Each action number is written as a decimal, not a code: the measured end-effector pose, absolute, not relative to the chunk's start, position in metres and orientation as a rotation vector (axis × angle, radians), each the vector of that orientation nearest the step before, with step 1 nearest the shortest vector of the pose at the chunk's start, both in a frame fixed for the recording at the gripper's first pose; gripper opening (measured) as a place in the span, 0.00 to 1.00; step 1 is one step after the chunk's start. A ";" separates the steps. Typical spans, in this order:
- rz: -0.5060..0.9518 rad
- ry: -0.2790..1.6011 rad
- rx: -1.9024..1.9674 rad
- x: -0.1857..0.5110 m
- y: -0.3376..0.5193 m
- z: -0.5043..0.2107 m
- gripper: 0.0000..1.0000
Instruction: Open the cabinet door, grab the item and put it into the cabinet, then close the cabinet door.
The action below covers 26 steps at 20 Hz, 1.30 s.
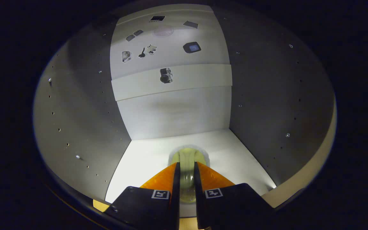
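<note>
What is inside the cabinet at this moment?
Inside the cabinet, a pale yellowish item is clamped between the fingers of the hand-held gripper, at the white floor. The fingers cover its sides, so its shape is unclear.

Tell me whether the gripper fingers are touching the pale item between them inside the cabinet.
Touching. The gripper view shows the gripper closed on the pale yellowish item, each finger pressed against a side with no gap, above the cabinet floor.
</note>
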<state>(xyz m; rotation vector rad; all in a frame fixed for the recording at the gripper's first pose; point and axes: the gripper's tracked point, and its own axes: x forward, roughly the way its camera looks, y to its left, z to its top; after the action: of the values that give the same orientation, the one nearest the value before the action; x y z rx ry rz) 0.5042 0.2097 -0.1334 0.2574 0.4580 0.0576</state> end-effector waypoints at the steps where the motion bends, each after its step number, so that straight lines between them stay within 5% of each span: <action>1: 0.057 0.464 0.247 0.504 0.210 -0.137 0.35; 7: 0.052 0.404 0.218 0.492 0.207 -0.115 0.93; 26: -0.036 -0.029 0.099 0.249 0.145 0.038 0.98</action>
<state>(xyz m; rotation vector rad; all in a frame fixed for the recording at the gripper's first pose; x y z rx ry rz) 0.2486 0.1449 0.0376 0.0992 -0.0290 -0.0361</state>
